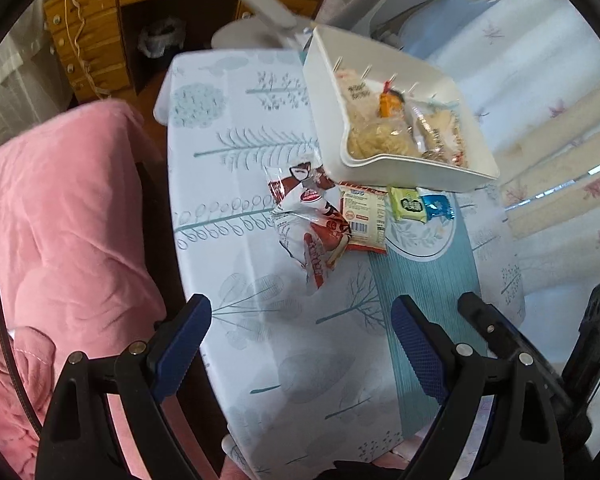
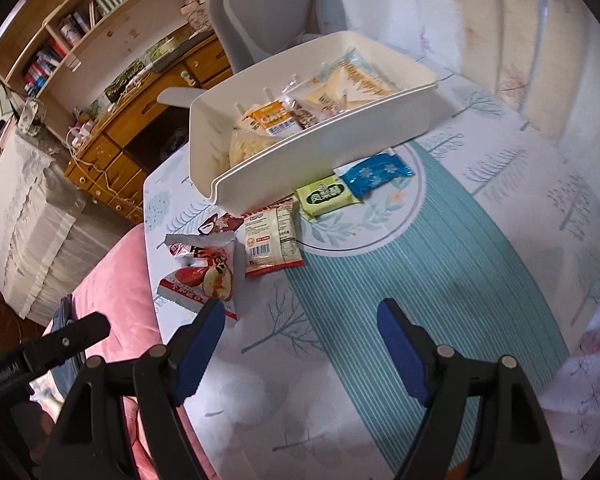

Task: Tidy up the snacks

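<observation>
We count four snack packets (image 2: 274, 242) loose on the bench (image 2: 480, 280), just in front of one white bin (image 2: 320, 148) holding several more. Both the left hand-held gripper (image 1: 300, 320) and the right hand-held gripper (image 2: 302, 322) hover released, grasping nothing.

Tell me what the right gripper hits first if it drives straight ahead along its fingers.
Probably the patterned tablecloth: the open right gripper points at bare cloth. Further along that line lies the red-edged white snack packet with a barcode, then the white plastic bin. Depth is unclear.
</observation>
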A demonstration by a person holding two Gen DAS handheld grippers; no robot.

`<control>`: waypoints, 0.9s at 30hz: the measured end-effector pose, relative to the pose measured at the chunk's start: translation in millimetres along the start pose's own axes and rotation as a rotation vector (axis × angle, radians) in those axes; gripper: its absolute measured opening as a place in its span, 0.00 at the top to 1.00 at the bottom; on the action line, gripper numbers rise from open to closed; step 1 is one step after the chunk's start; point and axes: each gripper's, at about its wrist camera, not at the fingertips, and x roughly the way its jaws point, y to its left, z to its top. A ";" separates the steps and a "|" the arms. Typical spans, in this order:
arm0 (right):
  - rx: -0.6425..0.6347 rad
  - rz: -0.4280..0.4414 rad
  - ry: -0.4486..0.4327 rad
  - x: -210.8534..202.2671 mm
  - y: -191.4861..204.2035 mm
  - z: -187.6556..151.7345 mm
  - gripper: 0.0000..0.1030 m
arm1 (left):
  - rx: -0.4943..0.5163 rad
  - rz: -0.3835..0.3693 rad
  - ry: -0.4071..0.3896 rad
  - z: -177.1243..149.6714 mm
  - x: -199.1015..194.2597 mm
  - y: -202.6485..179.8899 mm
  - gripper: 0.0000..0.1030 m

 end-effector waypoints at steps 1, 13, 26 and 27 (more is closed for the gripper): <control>-0.007 0.001 0.007 5.9 1.0 2.7 0.23 | -0.017 -0.001 0.021 4.7 7.1 1.2 0.12; -0.288 -0.007 0.042 75.0 28.8 22.9 0.24 | -0.201 -0.072 0.157 47.7 90.3 10.3 0.12; -0.561 0.021 -0.019 121.0 50.9 22.8 0.25 | -0.267 -0.057 0.207 71.6 144.3 6.0 0.37; -0.559 0.022 -0.016 123.5 50.9 23.1 0.26 | -0.268 -0.056 0.211 72.1 146.4 5.2 0.37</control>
